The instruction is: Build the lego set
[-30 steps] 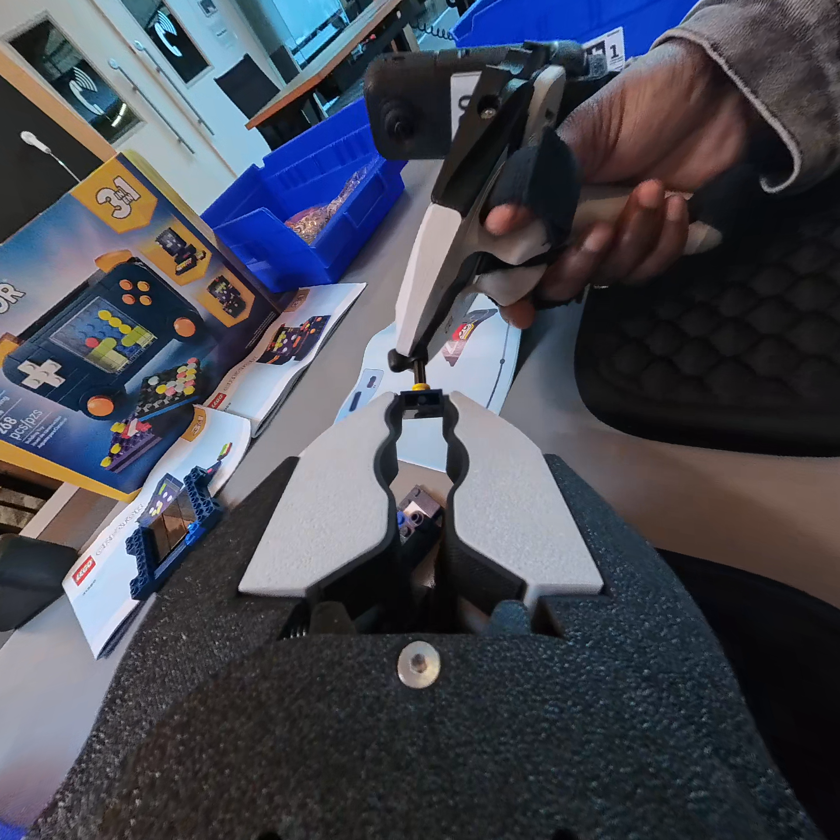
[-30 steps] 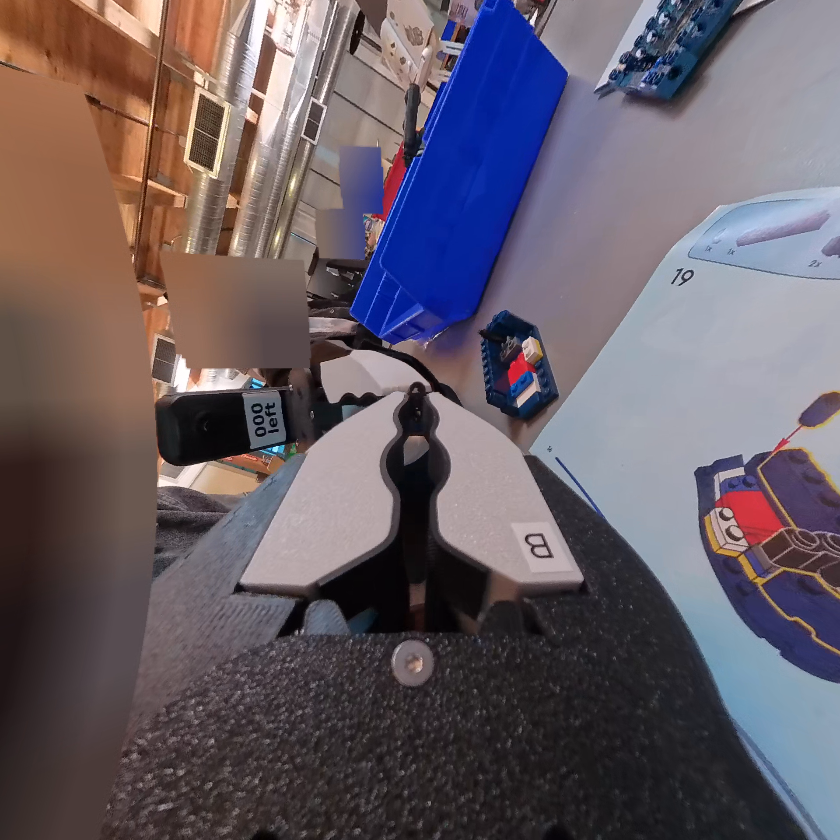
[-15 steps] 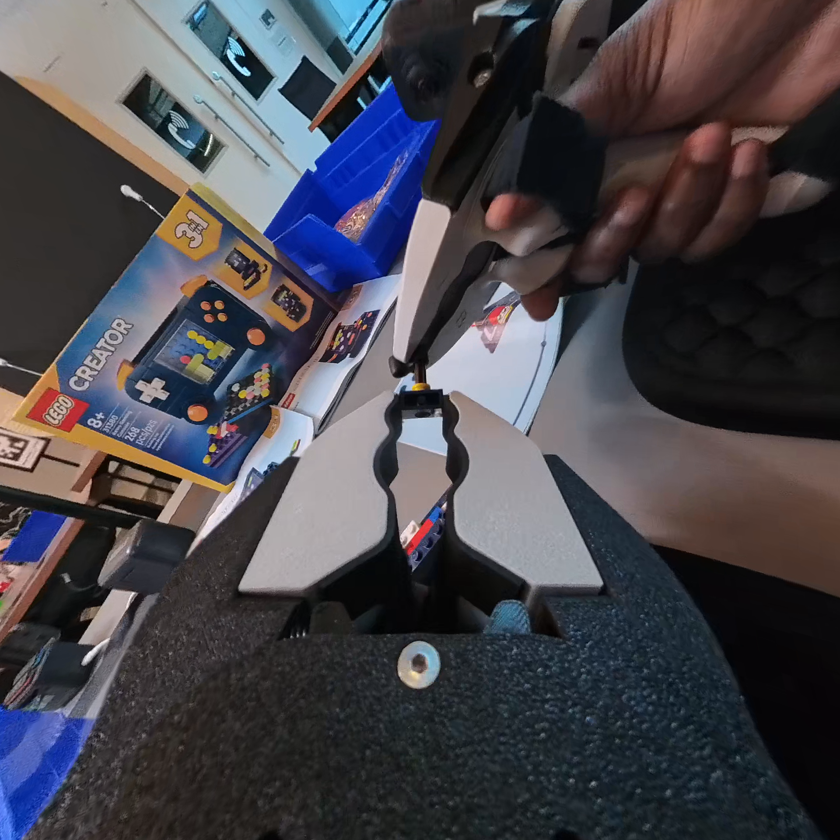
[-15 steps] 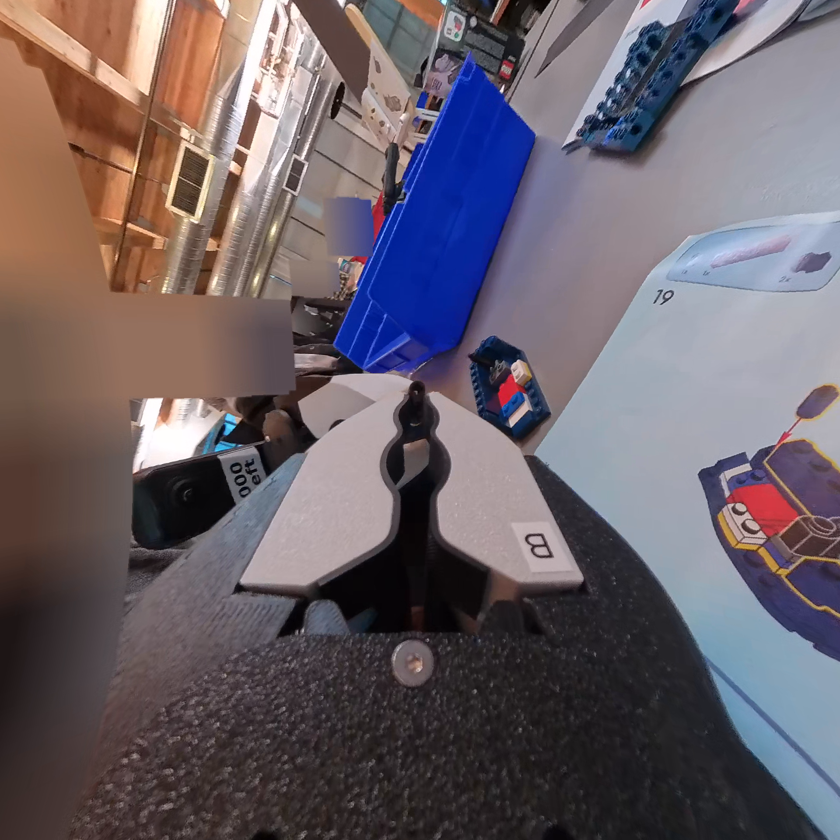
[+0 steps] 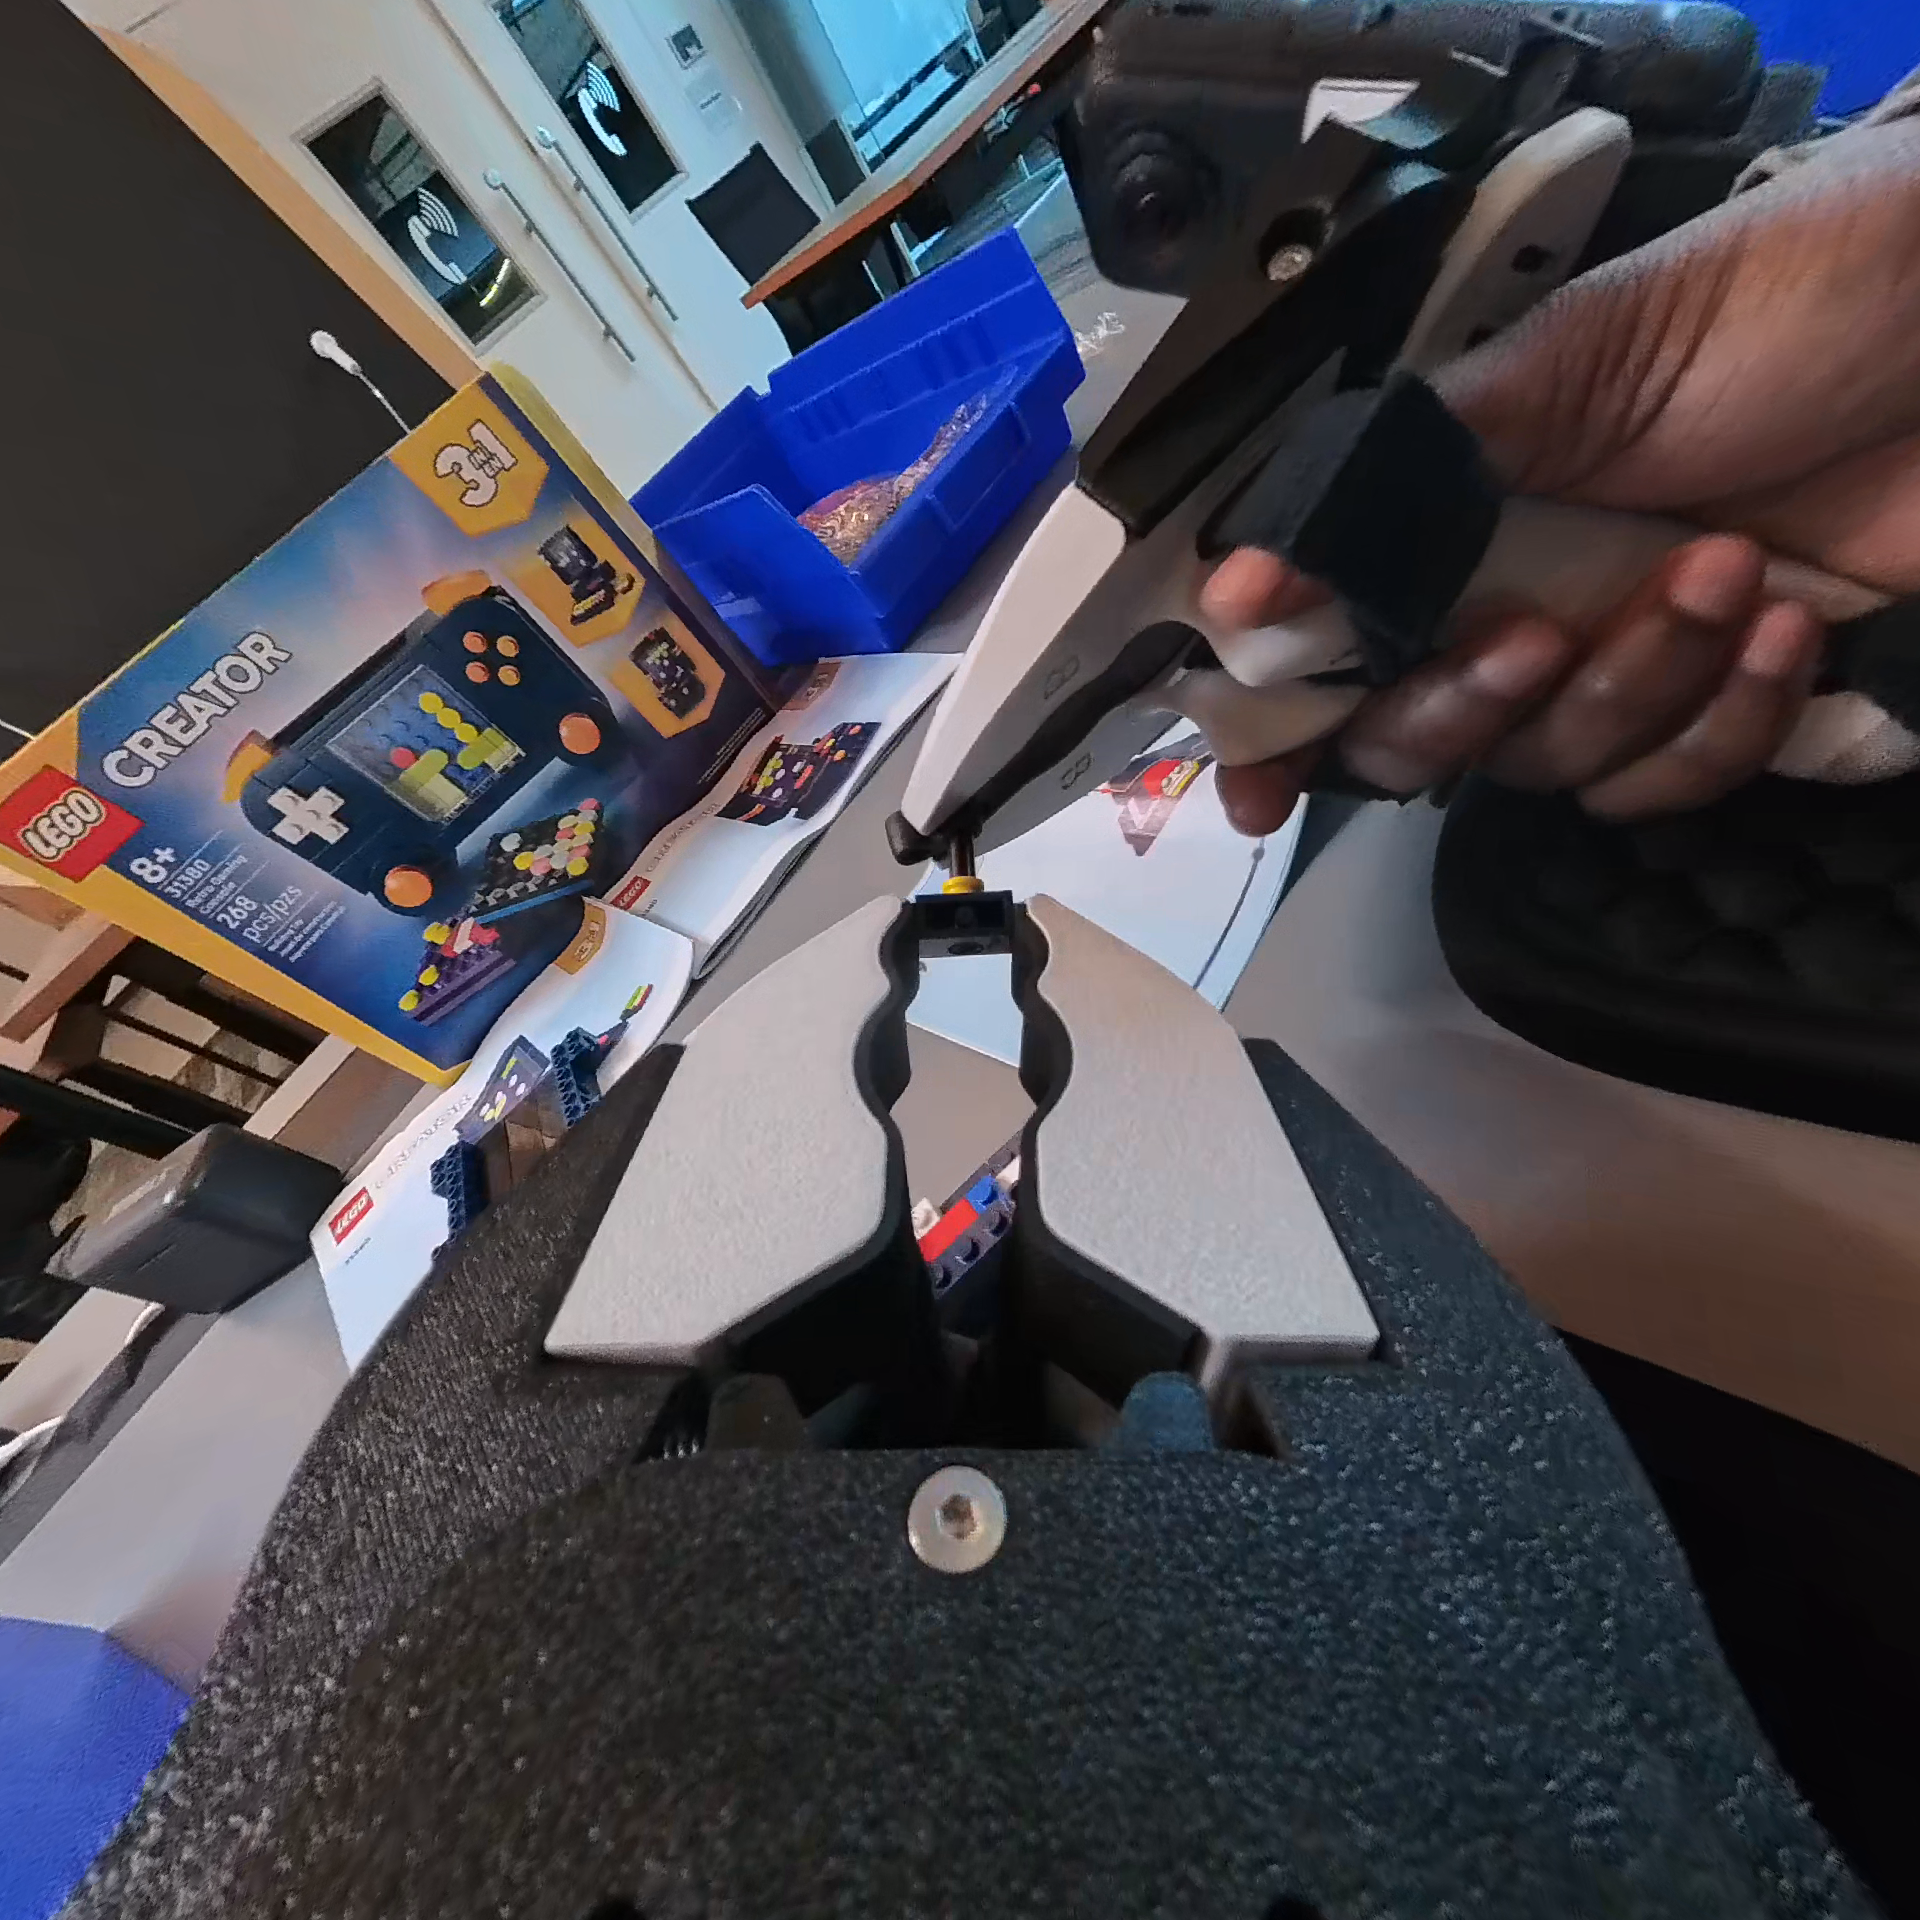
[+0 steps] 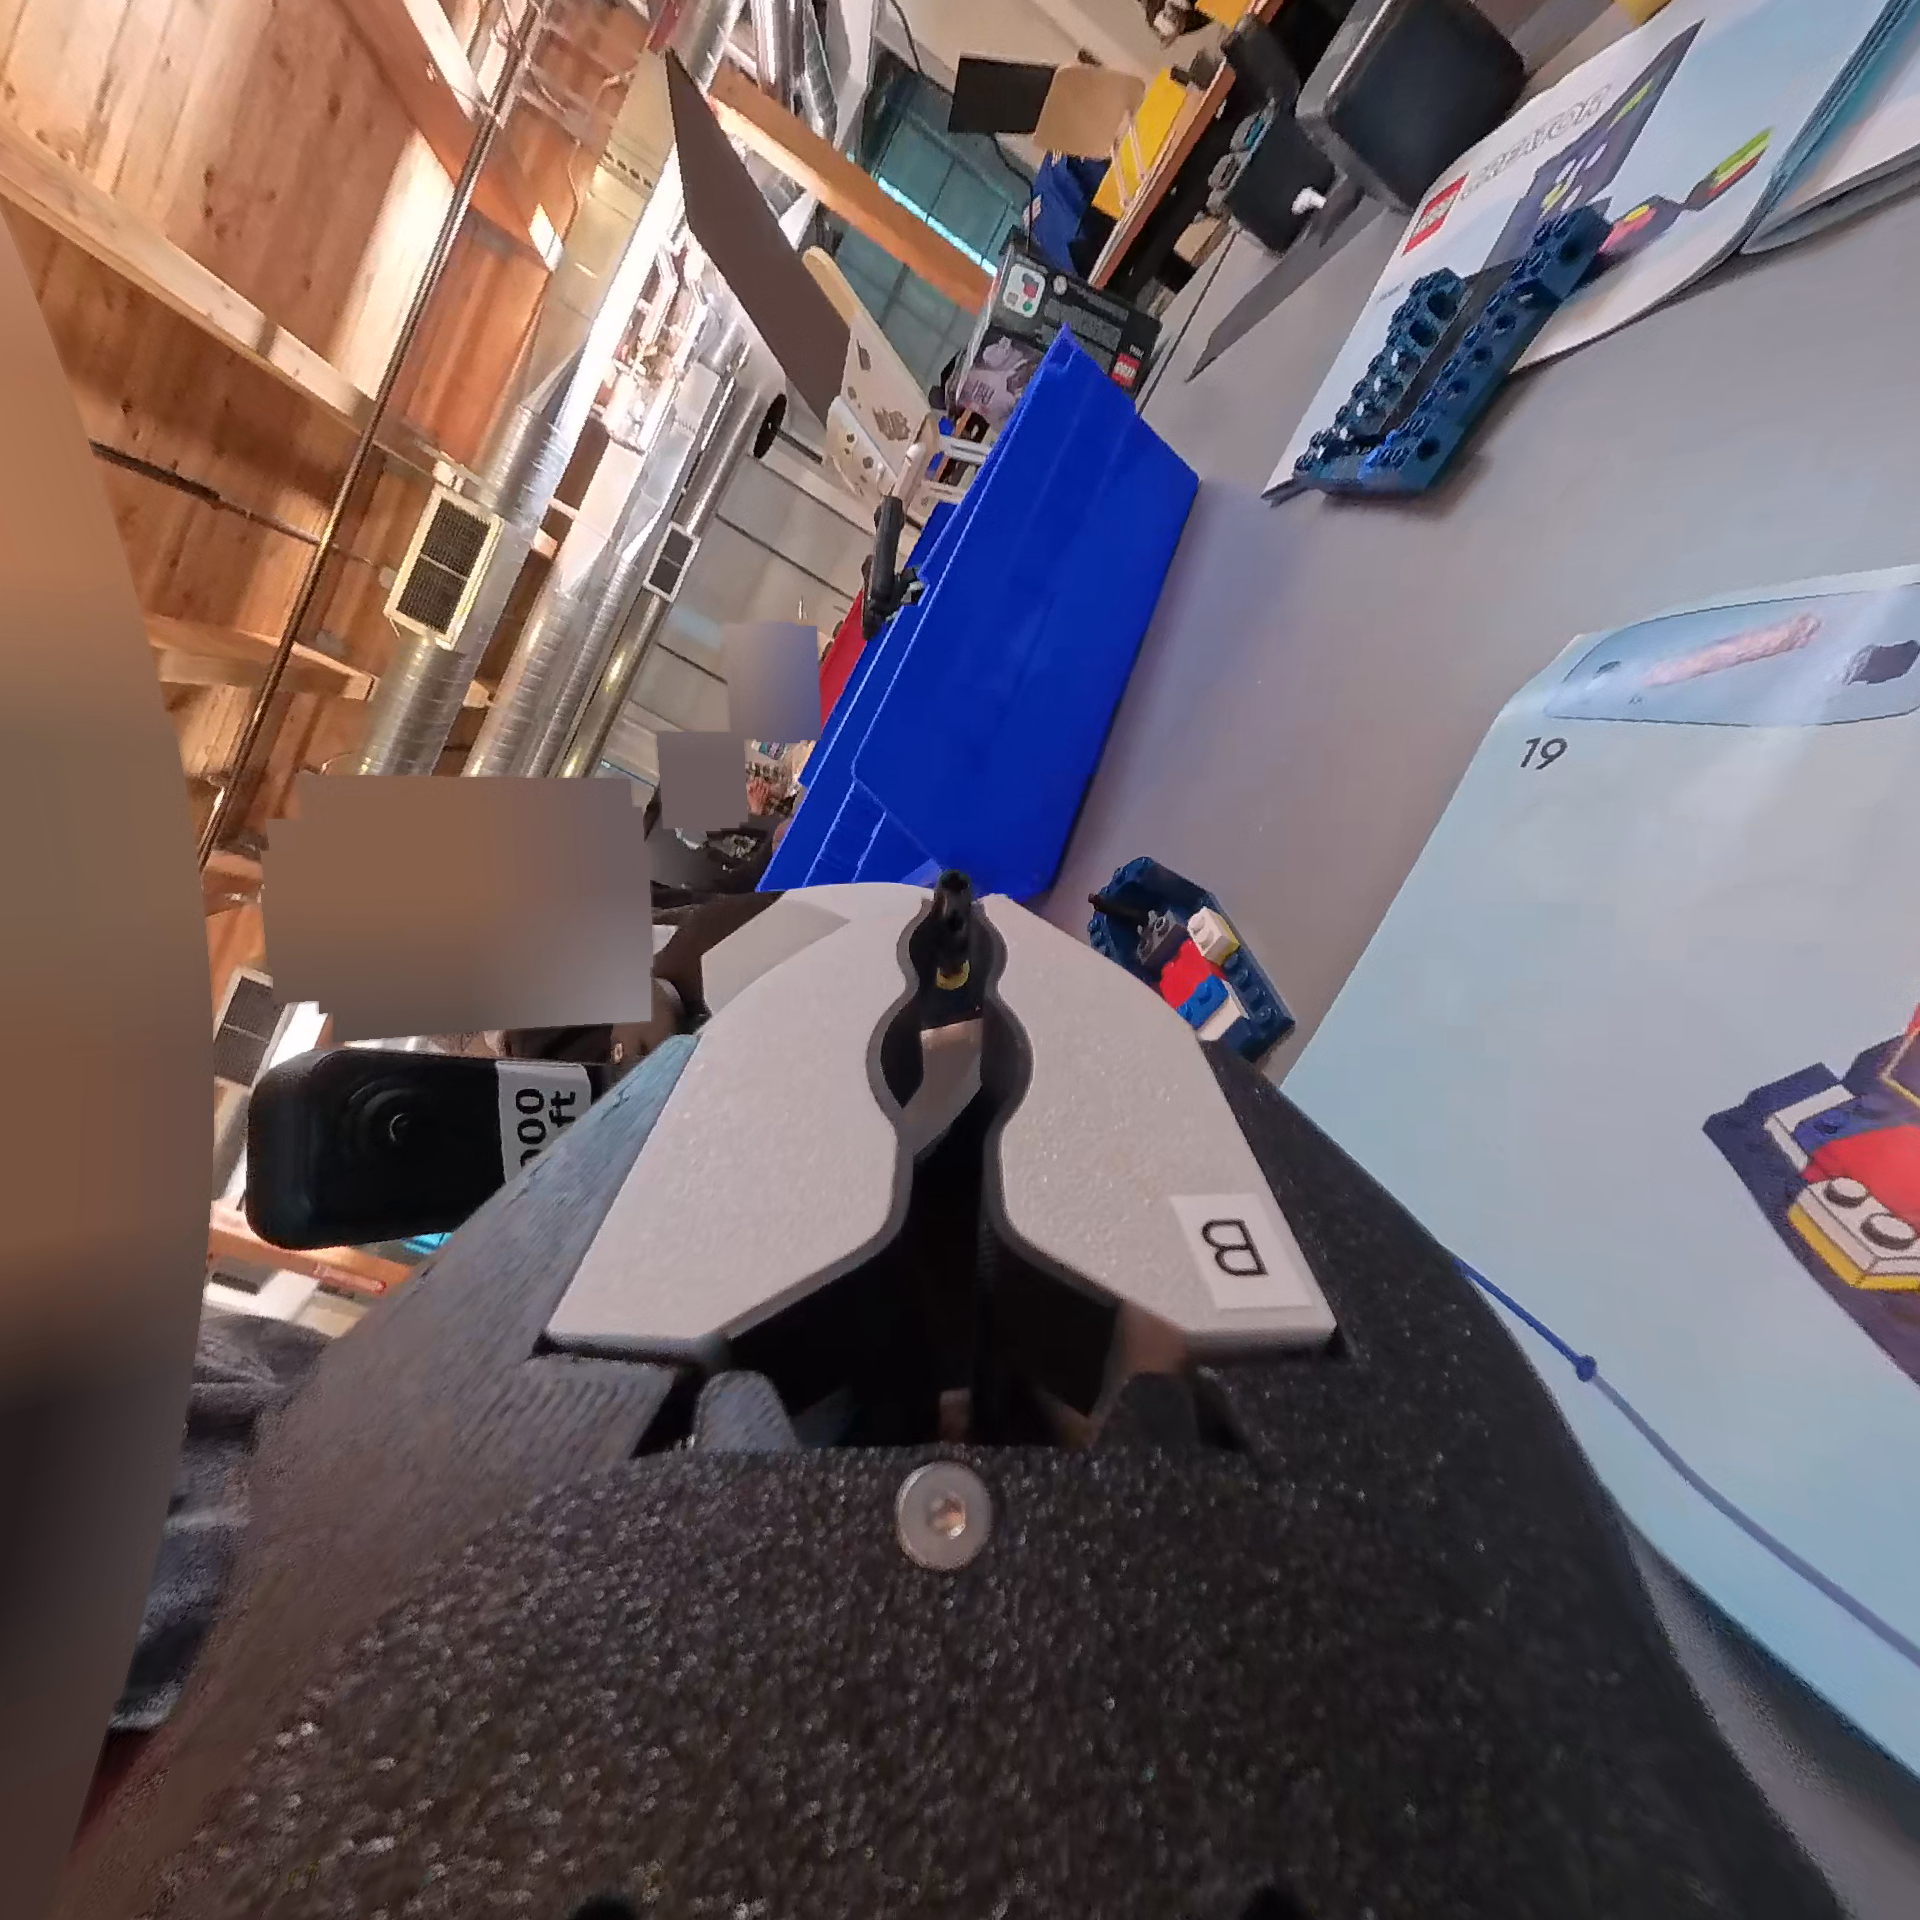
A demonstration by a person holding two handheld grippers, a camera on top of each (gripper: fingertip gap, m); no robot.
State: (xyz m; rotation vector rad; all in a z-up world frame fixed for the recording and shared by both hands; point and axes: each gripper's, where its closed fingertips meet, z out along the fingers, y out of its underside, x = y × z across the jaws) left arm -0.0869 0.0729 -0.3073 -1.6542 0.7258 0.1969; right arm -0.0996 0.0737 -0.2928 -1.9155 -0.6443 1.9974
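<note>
My left tool (image 5: 963, 928) clamps a small dark-blue brick (image 5: 964, 925); my right tool (image 5: 940, 831) pinches a black yellow-collared peg (image 5: 962, 864) just above it.

My left gripper (image 5: 964, 928) pinches a small dark blue brick (image 5: 964, 925) between its fingers (image 5: 1044, 940). My right gripper (image 5: 940, 836) presses a black peg with a yellow collar (image 5: 962, 871) onto it, above the instruction booklet (image 5: 1143, 883) on the grey tabletop (image 5: 1382, 1049).
</note>
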